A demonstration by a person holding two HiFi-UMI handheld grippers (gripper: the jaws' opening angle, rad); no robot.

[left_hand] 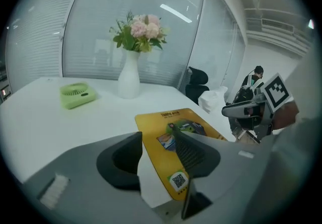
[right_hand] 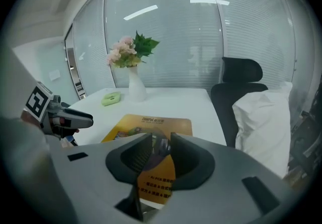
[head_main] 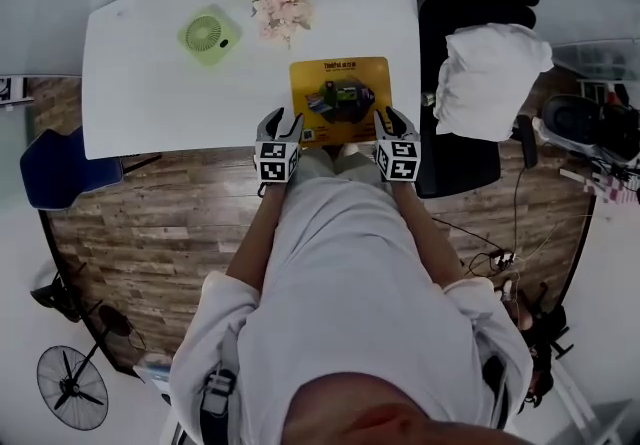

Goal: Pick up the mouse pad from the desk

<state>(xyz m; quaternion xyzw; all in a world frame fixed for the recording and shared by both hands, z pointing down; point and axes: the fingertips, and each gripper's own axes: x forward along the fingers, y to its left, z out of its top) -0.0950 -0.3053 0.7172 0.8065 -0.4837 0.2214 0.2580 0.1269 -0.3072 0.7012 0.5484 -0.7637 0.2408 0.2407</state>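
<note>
Outstretched arms slope down, left tool and right tool gaping empty by mouse pad.

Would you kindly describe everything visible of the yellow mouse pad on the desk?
The mouse pad is a thin yellow rectangle with rounded corners. It has a dark and green picture in the middle, a line of print at its far edge and a QR code by its near left corner. It lies flat on the white desk, at the near edge towards the right. The left claw and right claw flank its near corners, jaws apart; no contact is visible.
</note>
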